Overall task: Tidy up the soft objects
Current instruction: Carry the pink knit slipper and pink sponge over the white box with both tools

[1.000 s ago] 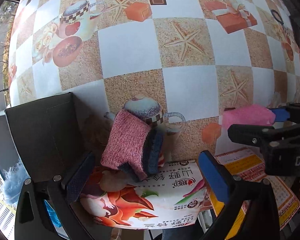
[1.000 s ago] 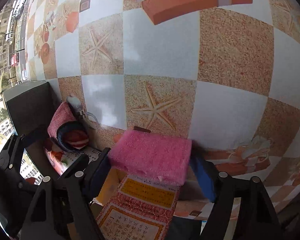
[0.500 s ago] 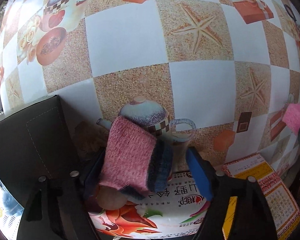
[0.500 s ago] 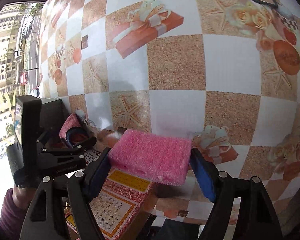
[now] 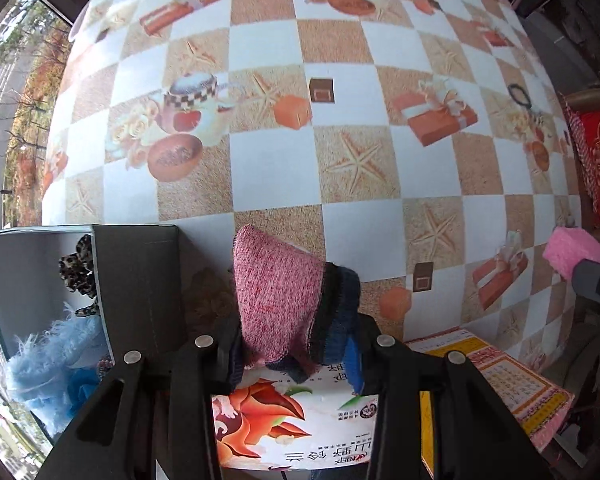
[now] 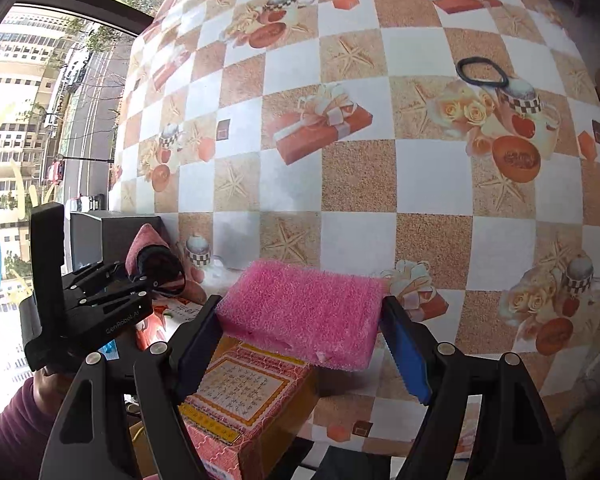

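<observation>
Left tool (image 5: 294, 354) has just been closing, now clamps pink knit sock (image 5: 276, 292); right tool (image 6: 300, 332) grips pink sponge (image 6: 304, 312), w/ black box (image 5: 140, 280) at 9 o'clock.

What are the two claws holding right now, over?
Left claw just closed on pink knitted sock with dark cuff. Right claw gripping pink foam sponge. Black hair tie left on checkered tablecloth. Nothing blocking.
</observation>
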`<state>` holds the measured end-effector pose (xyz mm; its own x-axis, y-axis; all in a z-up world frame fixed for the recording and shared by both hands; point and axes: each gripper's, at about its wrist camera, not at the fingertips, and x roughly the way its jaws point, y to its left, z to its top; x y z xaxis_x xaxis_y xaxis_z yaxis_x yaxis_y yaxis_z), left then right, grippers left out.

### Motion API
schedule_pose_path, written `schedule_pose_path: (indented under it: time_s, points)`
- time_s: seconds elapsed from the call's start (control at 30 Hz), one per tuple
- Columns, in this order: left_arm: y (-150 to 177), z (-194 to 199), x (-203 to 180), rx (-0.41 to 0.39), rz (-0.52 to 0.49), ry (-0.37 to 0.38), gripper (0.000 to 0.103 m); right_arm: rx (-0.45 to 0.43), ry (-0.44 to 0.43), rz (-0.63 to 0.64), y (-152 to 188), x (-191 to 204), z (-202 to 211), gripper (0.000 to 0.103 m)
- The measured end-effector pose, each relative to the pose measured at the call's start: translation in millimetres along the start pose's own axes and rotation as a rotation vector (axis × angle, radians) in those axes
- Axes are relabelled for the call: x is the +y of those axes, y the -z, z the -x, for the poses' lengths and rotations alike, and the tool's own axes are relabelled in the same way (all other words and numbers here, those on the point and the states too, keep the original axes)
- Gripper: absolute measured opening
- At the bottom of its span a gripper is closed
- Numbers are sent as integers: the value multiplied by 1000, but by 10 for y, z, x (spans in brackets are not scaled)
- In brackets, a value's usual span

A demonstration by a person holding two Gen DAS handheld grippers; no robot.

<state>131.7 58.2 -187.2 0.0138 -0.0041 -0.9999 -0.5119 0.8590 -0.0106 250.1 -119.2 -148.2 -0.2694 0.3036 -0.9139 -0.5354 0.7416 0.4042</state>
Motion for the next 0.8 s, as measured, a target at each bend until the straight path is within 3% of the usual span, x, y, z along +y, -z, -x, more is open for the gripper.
schedule_pose_path:
  time_s: [0.17,0.37,0.8]
  points:
    - [337,427,8,-113,-12,21,43,-63,15,47,167,242,273,79]
    - [495,797,-109,-167,-45,62,43,-131,39,84,473,505,618,79]
    - [1136,988,-199,-176,-151,140,43,-180,62,99,1186,1021,864,79]
